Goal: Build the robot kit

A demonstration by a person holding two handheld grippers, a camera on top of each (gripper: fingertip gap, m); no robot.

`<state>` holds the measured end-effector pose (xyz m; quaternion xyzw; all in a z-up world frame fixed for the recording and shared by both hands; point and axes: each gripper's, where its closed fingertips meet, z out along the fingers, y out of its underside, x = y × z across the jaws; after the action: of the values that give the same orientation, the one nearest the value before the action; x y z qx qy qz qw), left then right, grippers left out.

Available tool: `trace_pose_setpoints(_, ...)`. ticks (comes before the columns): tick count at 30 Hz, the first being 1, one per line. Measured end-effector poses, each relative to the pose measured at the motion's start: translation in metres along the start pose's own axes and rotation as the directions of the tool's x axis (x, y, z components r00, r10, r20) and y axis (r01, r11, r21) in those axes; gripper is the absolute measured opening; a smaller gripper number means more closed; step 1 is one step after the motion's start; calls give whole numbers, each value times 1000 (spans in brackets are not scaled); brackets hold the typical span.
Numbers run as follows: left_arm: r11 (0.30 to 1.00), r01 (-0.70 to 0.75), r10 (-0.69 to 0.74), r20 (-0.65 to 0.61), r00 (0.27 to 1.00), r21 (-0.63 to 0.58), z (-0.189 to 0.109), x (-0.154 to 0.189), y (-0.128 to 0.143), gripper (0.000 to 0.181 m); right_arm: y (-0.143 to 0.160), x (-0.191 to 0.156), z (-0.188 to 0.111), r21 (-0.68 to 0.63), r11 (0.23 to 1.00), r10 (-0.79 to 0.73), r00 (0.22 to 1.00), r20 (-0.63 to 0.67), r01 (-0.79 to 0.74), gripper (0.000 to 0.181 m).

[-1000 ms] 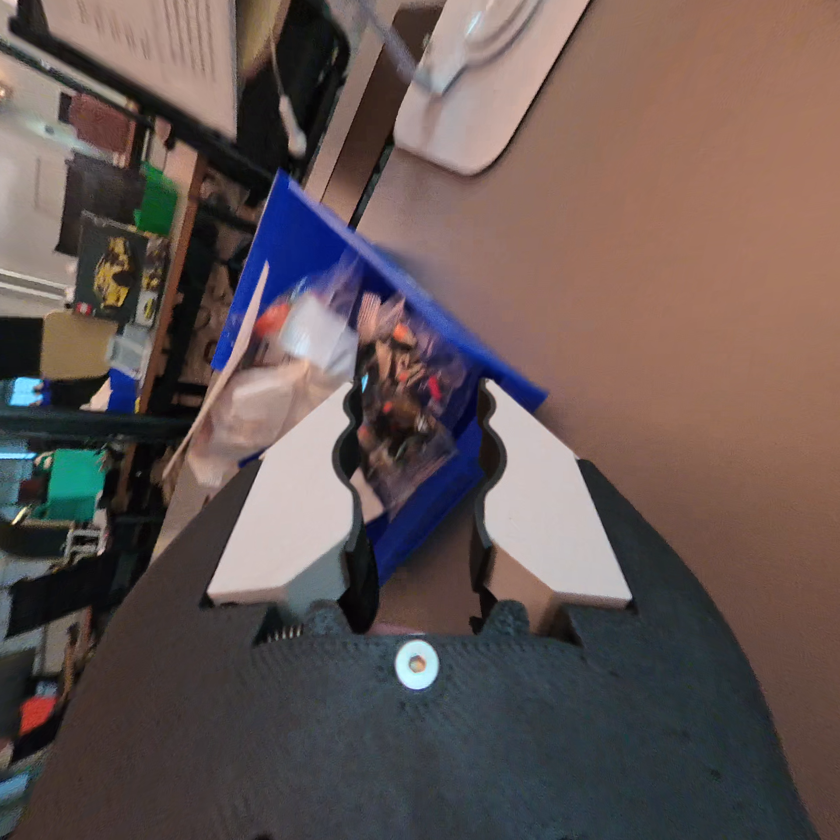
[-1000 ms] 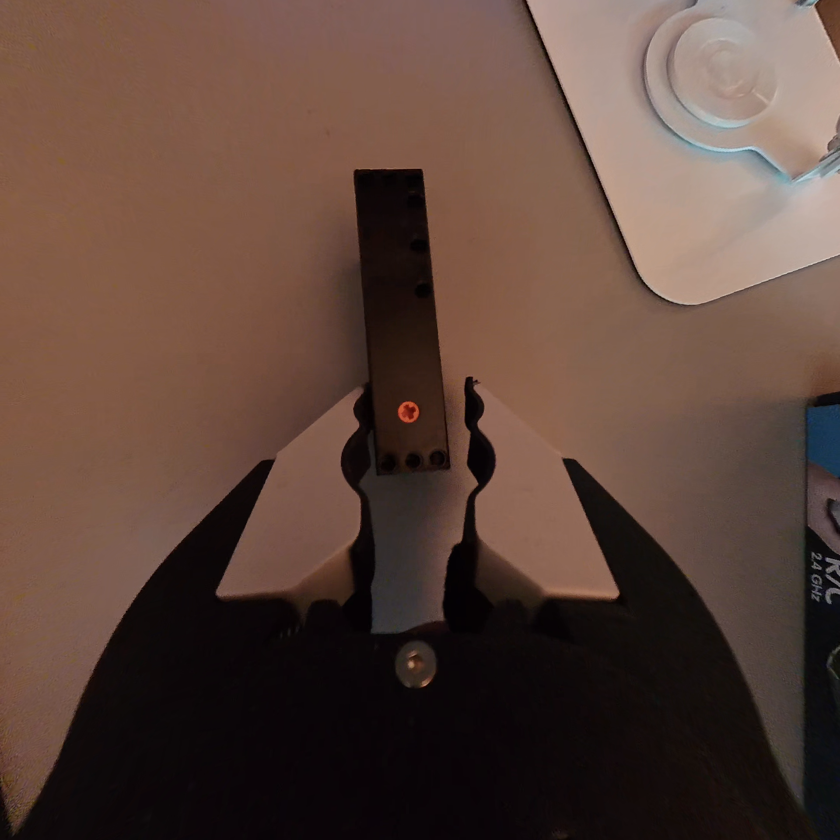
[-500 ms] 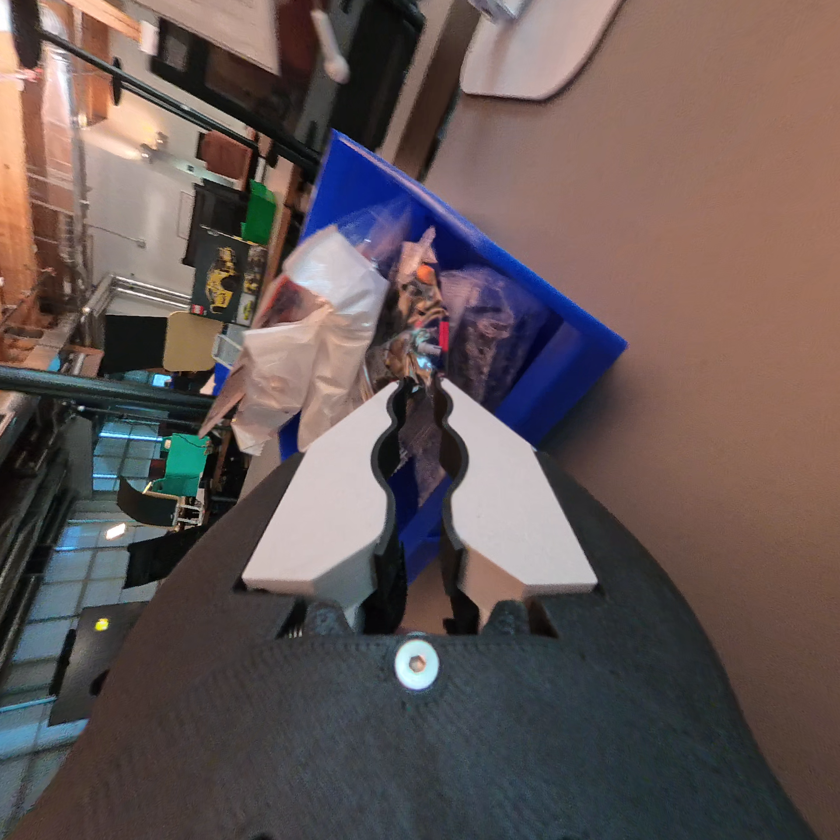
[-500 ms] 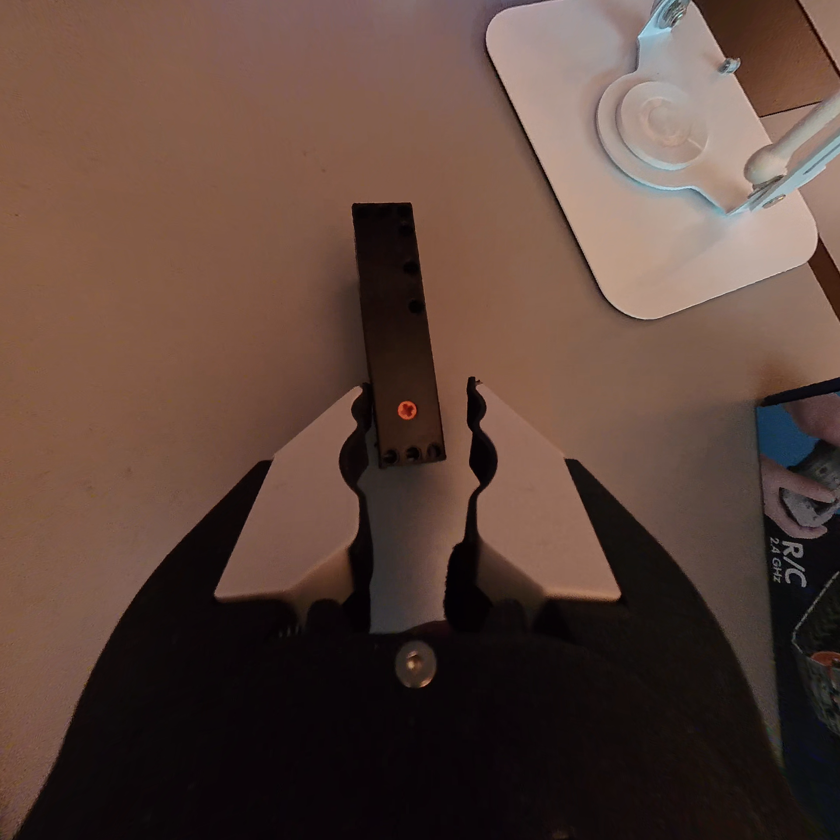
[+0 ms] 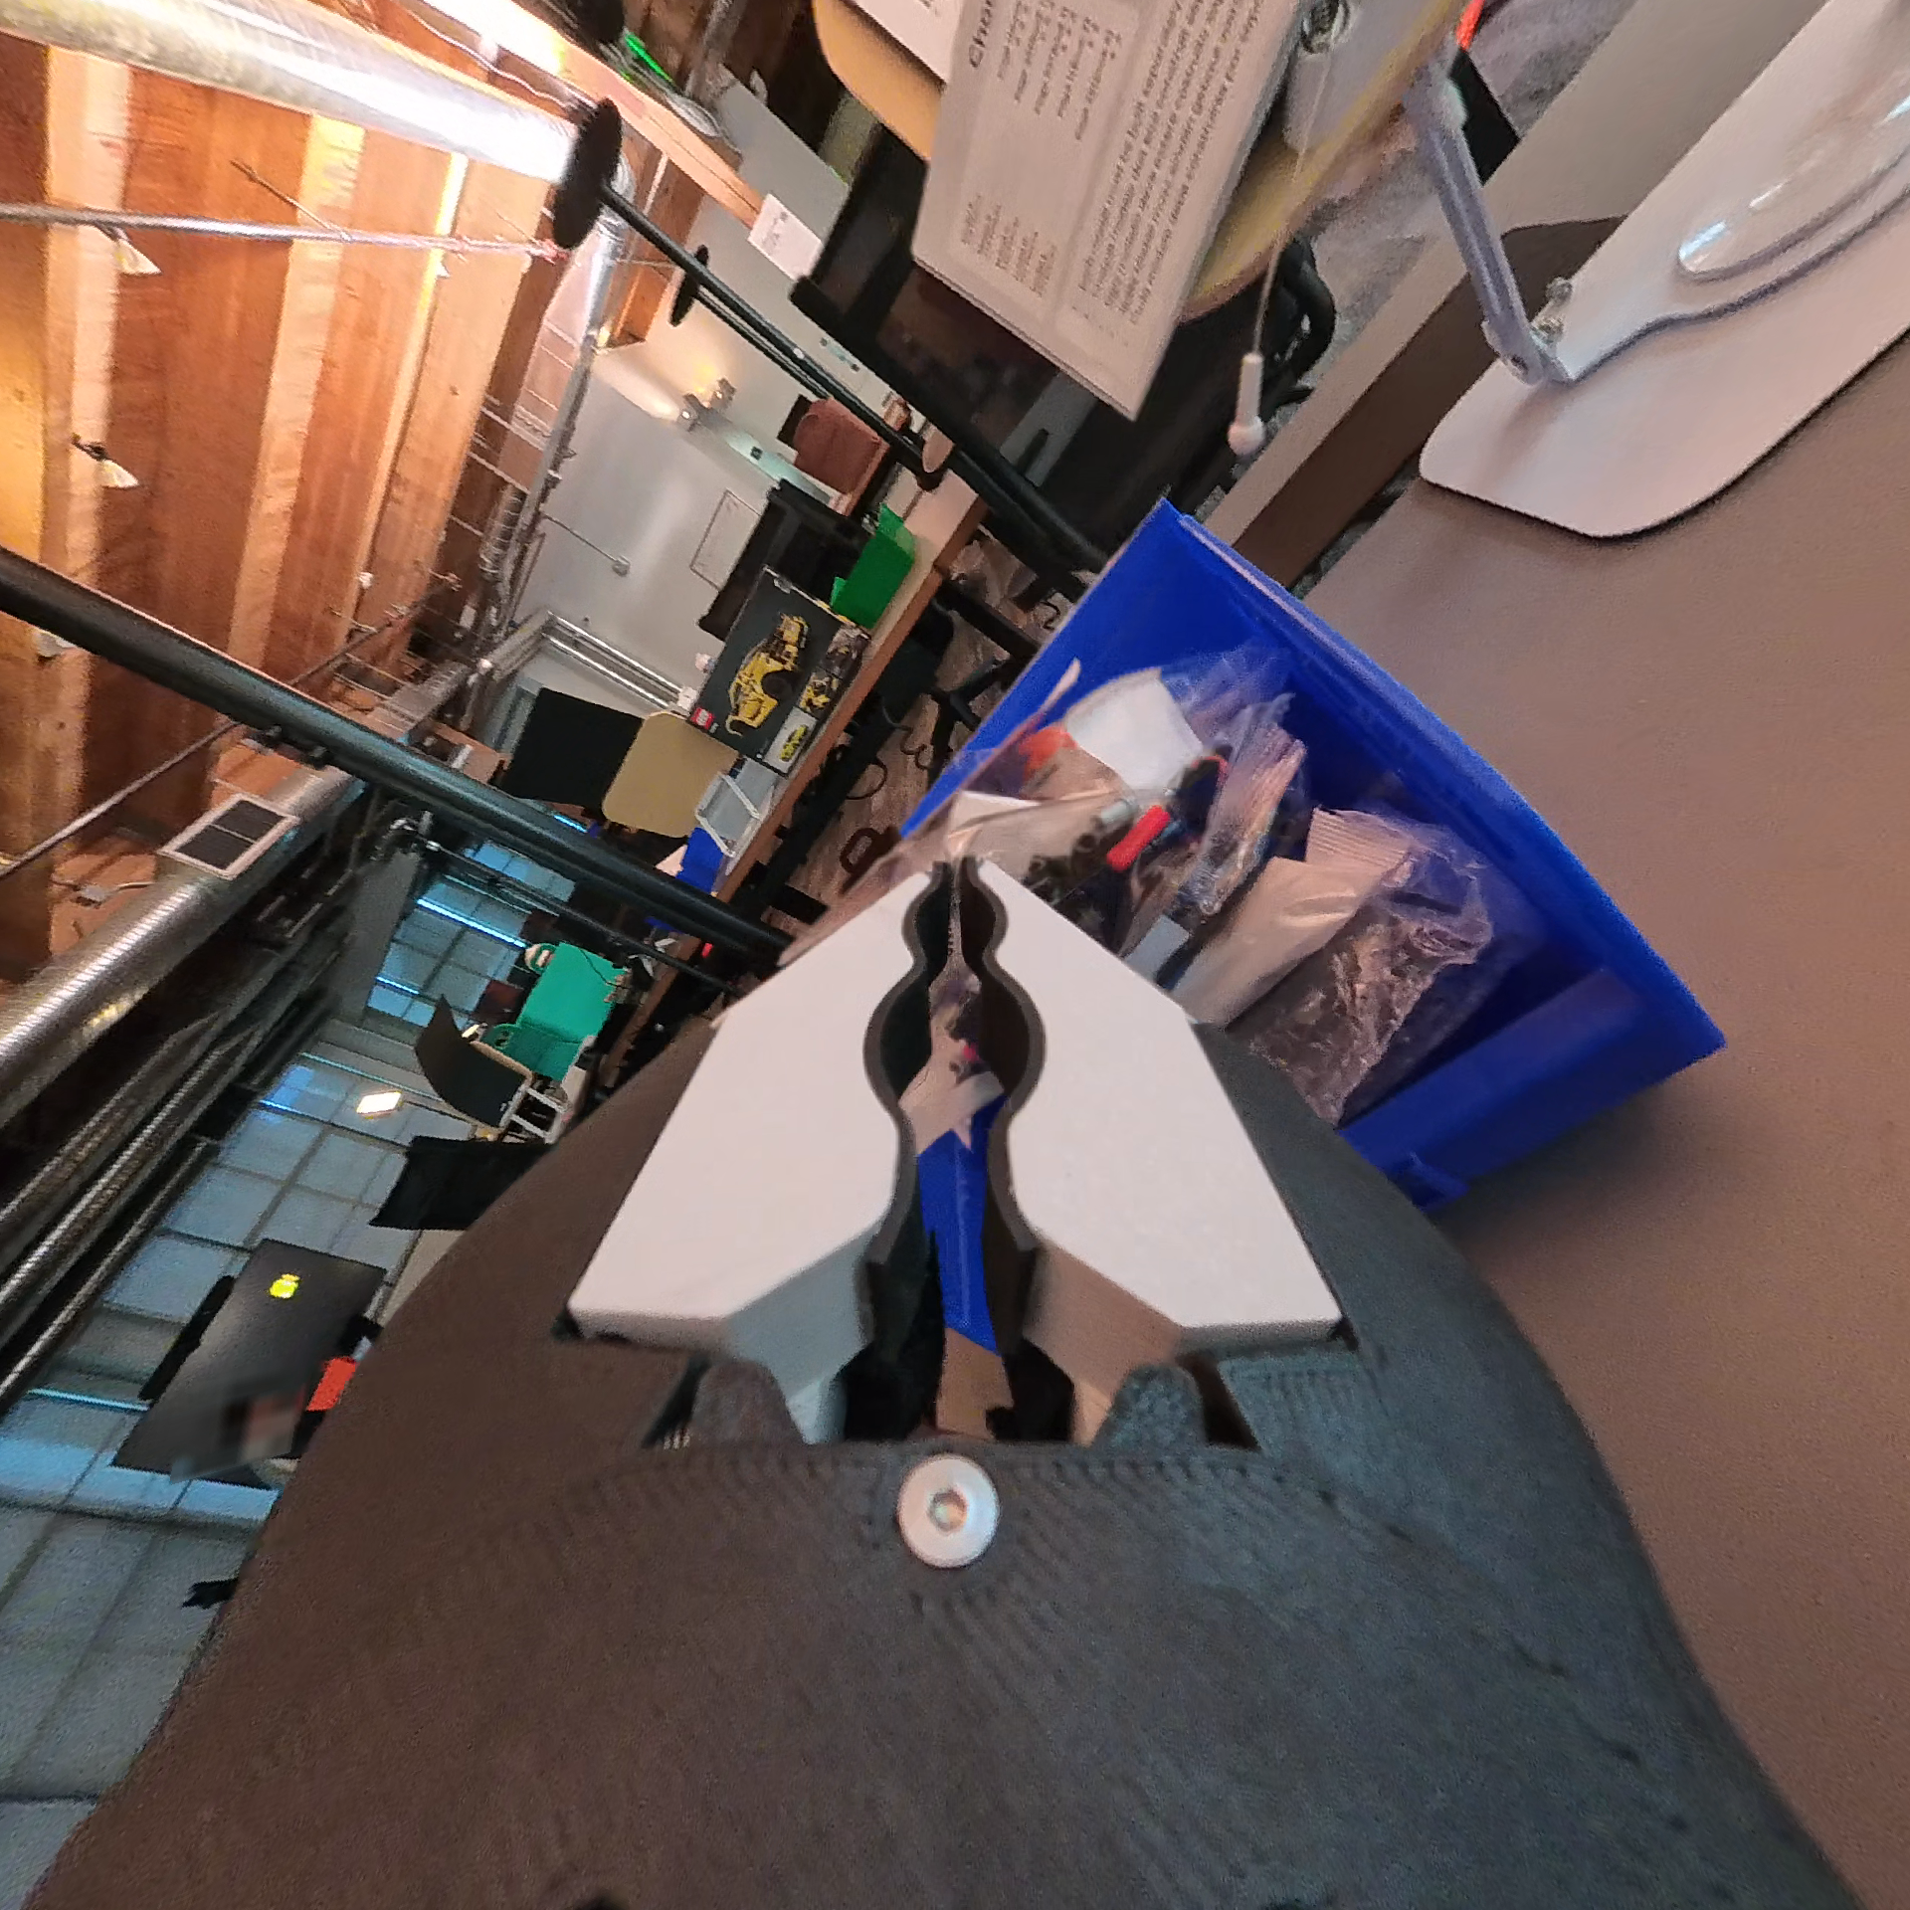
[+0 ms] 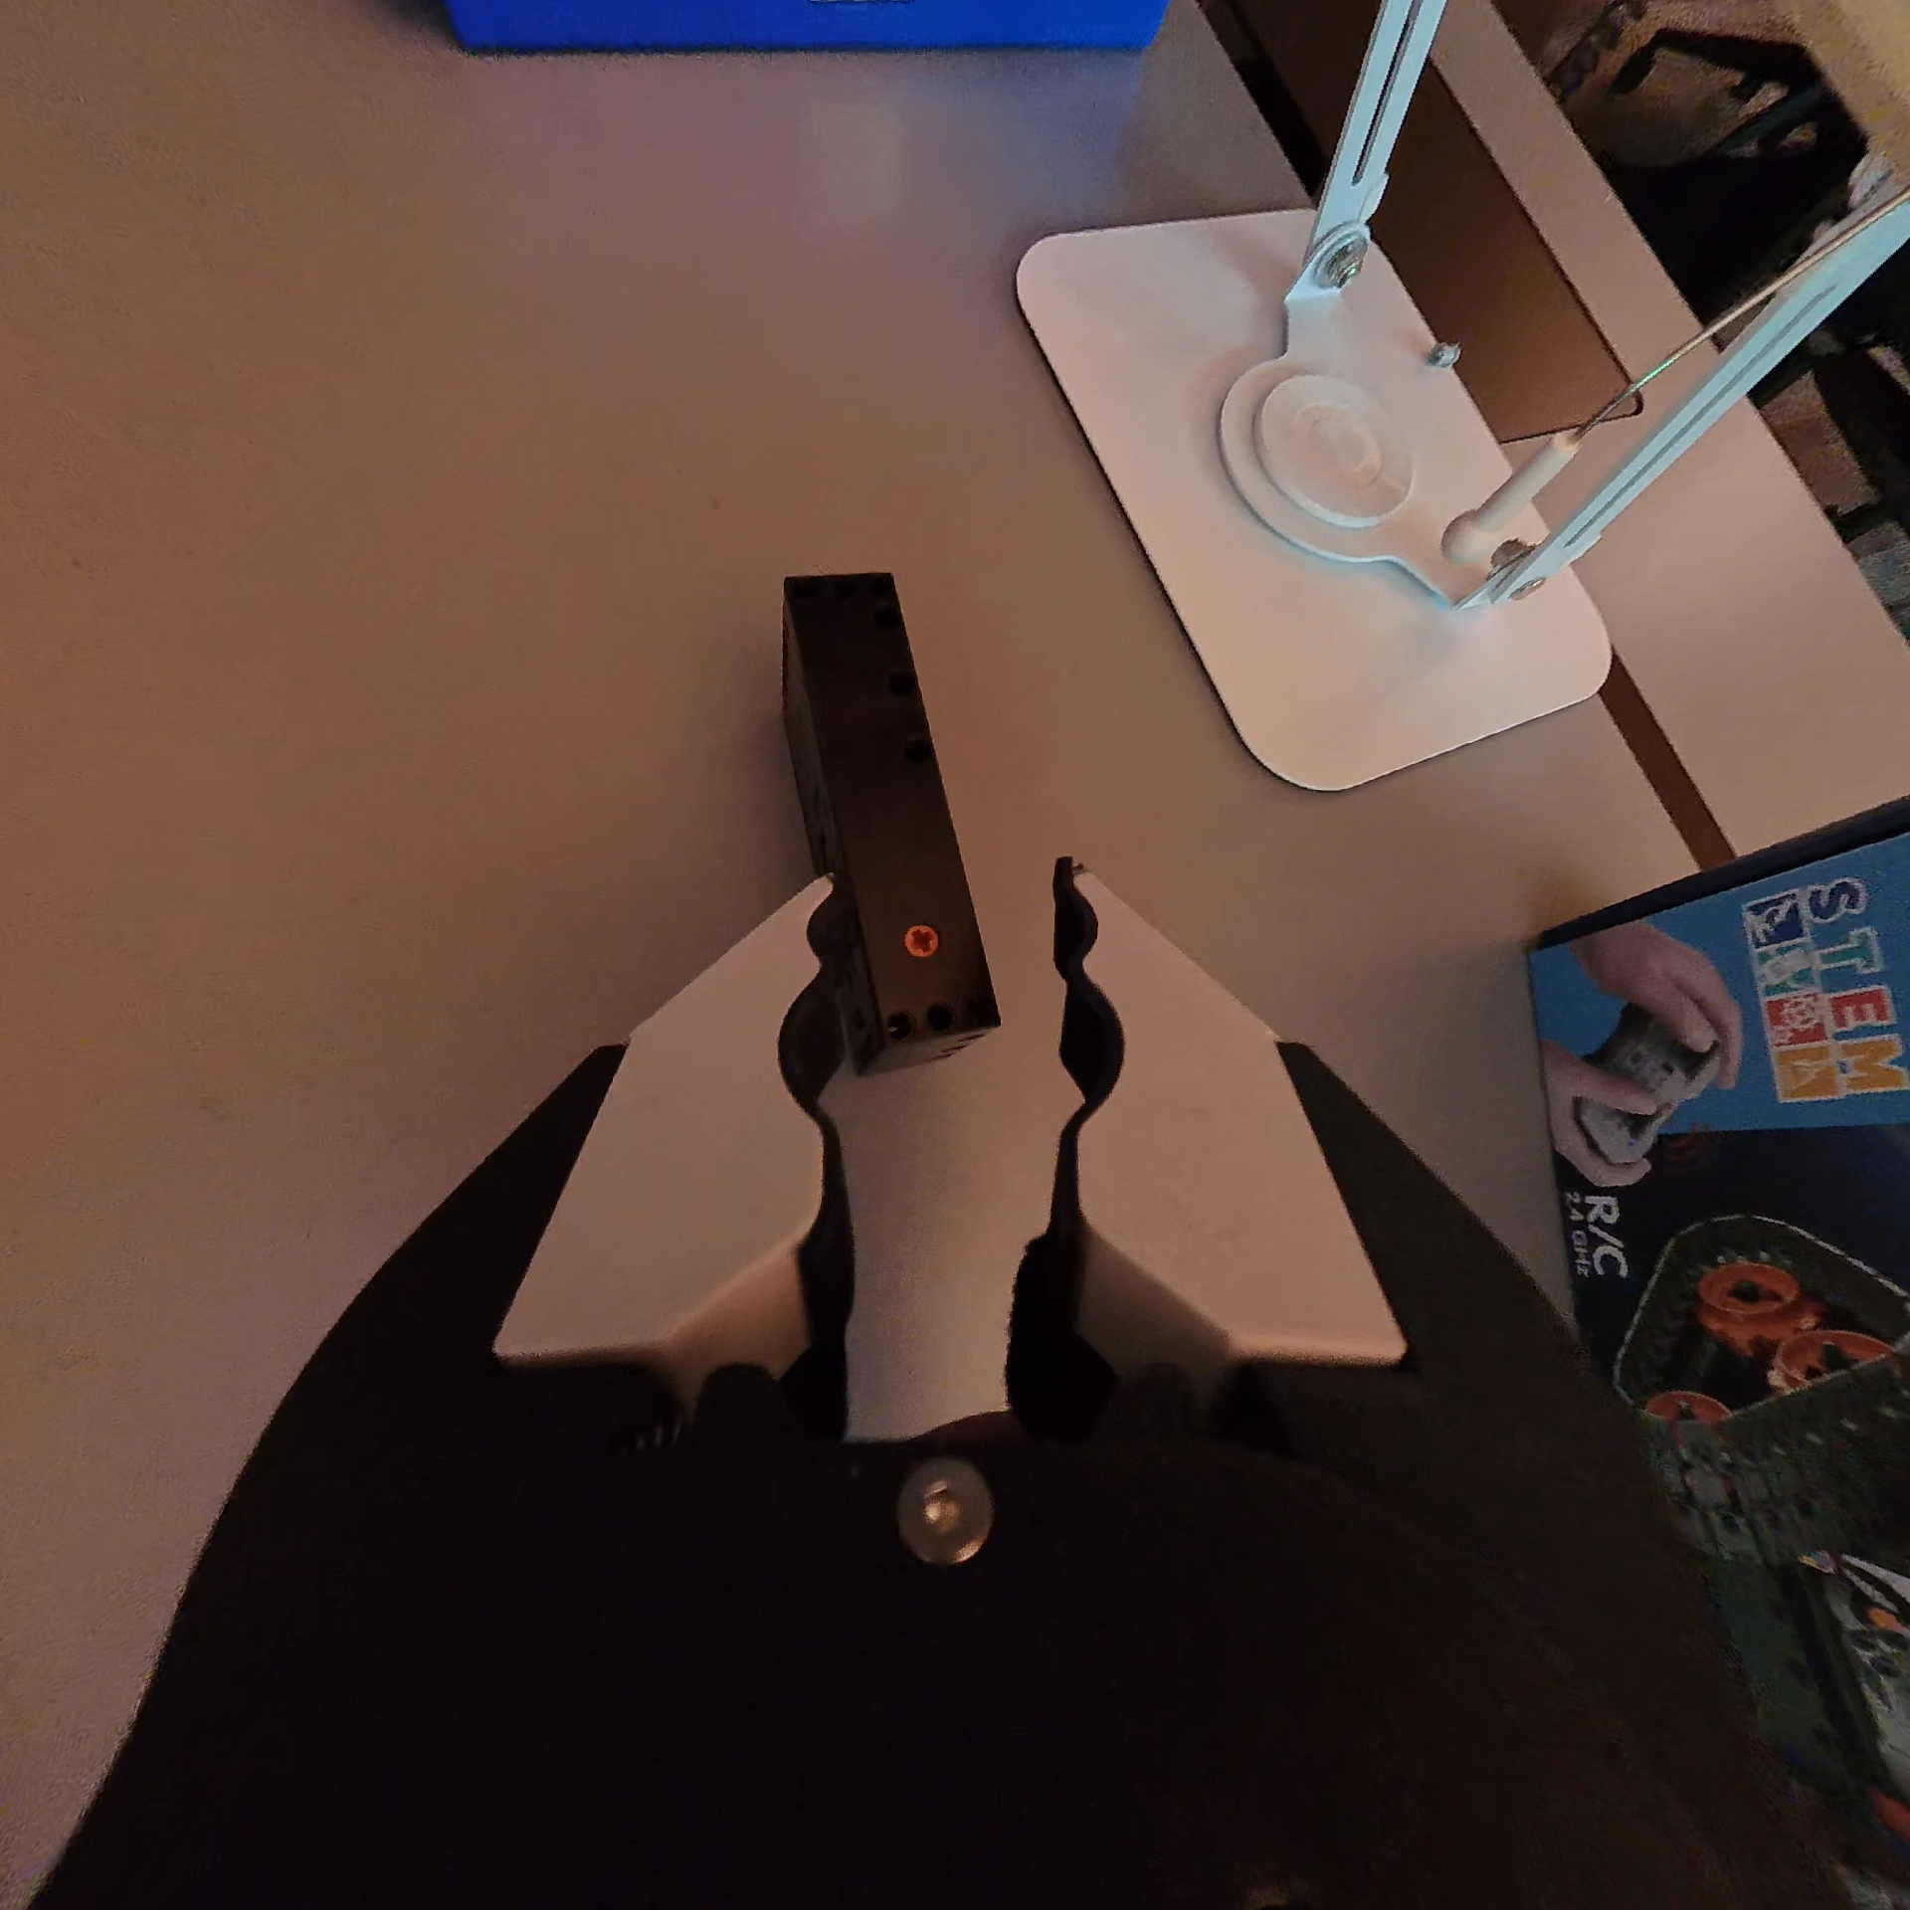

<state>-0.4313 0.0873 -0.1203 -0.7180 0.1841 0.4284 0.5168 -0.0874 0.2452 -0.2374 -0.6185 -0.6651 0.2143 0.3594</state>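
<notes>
In the left wrist view my left gripper (image 5: 956,879) is shut on a clear plastic bag of small parts (image 5: 1044,817) and holds it up over the near end of a blue bin (image 5: 1375,682). The bin holds several more bags of parts. In the right wrist view my right gripper (image 6: 946,879) is open and empty. A long black block (image 6: 879,744) with holes and an orange screw rests on the table. Its near end lies between my fingers, close against the left finger (image 6: 713,1085), with a gap to the right one.
A white lamp base (image 6: 1137,341) with its arm stands on the table at the right; it also shows in the left wrist view (image 5: 1705,341). A blue printed box (image 6: 1736,1137) lies at the right edge. The bin's wall (image 6: 806,21) shows at the top. A workshop lies beyond the table's far edge. Some 40 centimetres of space lies between my two pairs of fingers.
My left gripper has closed on the bag and lifted it from the bin. My right gripper has drawn back from the table, so the block and lamp base look smaller; its jaws stay apart.
</notes>
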Motion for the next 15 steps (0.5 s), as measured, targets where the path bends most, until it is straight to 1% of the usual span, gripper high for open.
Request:
trace_pose_setpoints(4, 999, -22, 21, 32, 999, 24, -9, -10, -10, 0, -7, 0, -8, 17, 1000, -20, 999, -26, 21, 37)
trace_pose_setpoints(8, 996, -84, 81, 91, 993, 35, -21, -22, -24, 0, -16, 2, -19, 40, 997, -55, 996, -73, 58, 35)
trace_pose_setpoints(10, 991, -121, 114, 116, 987, 56, -30, -24, -40, 0, -26, -2, -27, 76, 995, -63, 995, -74, 68, 31)
trace_pose_setpoints(12, 981, -175, 164, 132, 978, 77, -41, -22, -60, 0, -37, -5, -36, 103, 990, -88, 991, -101, 98, 31)
trace_pose_setpoints(15, 971, -201, 189, 98, 977, 132, -56, -10, -95, 0, -65, -20, -50, 173, 969, -154, 979, -133, 176, 33)
